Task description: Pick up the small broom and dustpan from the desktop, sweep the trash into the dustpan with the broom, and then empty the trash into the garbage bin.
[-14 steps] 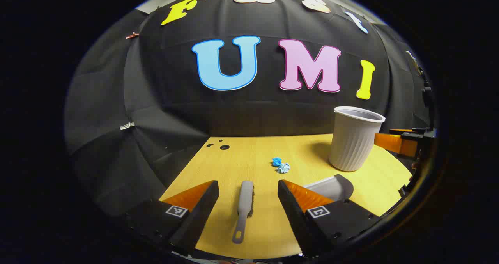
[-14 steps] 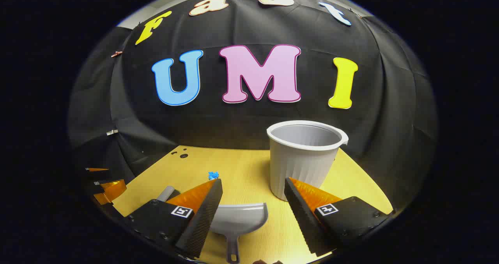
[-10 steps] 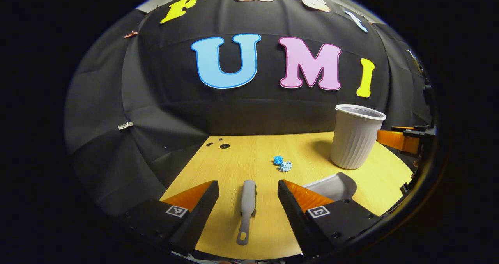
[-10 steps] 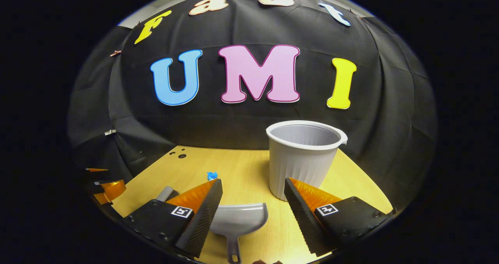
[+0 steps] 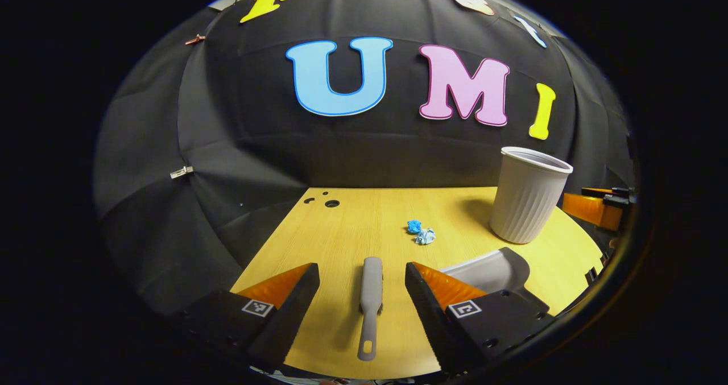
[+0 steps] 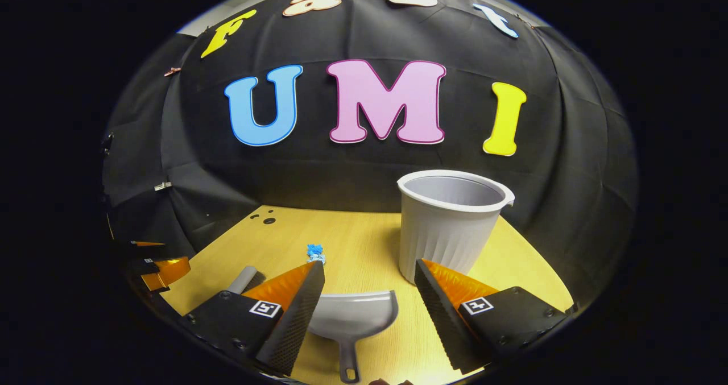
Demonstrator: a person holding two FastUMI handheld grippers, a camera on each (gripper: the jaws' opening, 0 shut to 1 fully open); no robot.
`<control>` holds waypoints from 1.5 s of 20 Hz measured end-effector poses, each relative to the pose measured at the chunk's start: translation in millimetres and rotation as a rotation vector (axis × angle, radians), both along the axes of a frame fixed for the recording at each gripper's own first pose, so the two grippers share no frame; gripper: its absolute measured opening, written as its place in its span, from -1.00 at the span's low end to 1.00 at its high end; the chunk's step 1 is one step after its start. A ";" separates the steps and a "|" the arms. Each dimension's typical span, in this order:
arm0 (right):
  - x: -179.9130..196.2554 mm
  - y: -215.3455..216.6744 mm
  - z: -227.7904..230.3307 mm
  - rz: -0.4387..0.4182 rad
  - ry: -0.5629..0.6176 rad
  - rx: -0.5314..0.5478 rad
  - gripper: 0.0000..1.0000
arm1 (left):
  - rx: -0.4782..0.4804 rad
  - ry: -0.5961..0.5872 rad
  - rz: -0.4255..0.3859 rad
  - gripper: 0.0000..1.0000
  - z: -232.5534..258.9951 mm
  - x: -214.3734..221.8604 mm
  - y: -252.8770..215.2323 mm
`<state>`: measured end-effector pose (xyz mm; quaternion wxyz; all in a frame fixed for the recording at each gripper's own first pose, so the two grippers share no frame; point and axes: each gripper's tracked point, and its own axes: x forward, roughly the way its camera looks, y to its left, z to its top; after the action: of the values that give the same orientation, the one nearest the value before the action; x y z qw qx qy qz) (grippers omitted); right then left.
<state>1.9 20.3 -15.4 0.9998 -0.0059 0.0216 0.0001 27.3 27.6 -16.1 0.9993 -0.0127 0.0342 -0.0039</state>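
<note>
Hovering low over the near edge of the wooden tabletop, the left gripper has its jaws wide apart with the small broom lying flat between them, untouched, its handle toward the near edge and bare wood on both sides of it. In the right gripper view the right gripper likewise stands spread, the grey dustpan resting on the tabletop between its fingers, handle toward the near edge, clear of both. Ahead of the broom, toward the middle of the tabletop, lie two small blue crumpled scraps of trash close together, with open wood all around them. The pale ribbed garbage bin stands upright near the far right corner, just beyond the right gripper's right finger and well apart from the trash. Small round holes mark the far left corner. Compared with half a second ago, both grippers have drawn back a little toward the near edge, so the broom and dustpan sit further forward between the fingers, while nothing on the tabletop has moved
</note>
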 end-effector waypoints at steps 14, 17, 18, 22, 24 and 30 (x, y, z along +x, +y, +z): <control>1.2 -3.1 -31.8 -0.021 0.104 0.041 0.98 | -0.053 0.328 -0.134 0.92 -67.6 31.3 -15.2; 2.2 0.3 -43.2 -0.006 0.139 0.106 0.97 | -0.055 0.432 -0.147 0.92 -89.7 37.9 -12.0; 2.2 -1.2 -46.7 -0.009 0.150 0.121 0.98 | -0.064 0.470 -0.153 0.92 -98.7 42.6 -14.5; 3.4 -15.1 -63.3 -0.038 0.202 0.164 0.98 | -0.074 0.611 -0.170 0.92 -124.7 57.8 -18.4; 2.1 -23.8 -72.7 -0.059 0.233 0.178 0.97 | -0.085 0.679 -0.185 0.92 -135.8 60.8 -23.1; -9.8 -42.7 -98.5 -0.108 0.326 0.202 0.97 | -0.022 0.863 -0.189 0.92 -169.3 63.9 -30.1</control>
<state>-7.9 -22.4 -113.9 0.9771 0.0956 0.1832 -0.0506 91.2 -2.5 -185.4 0.8886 -0.0207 0.4492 -0.0902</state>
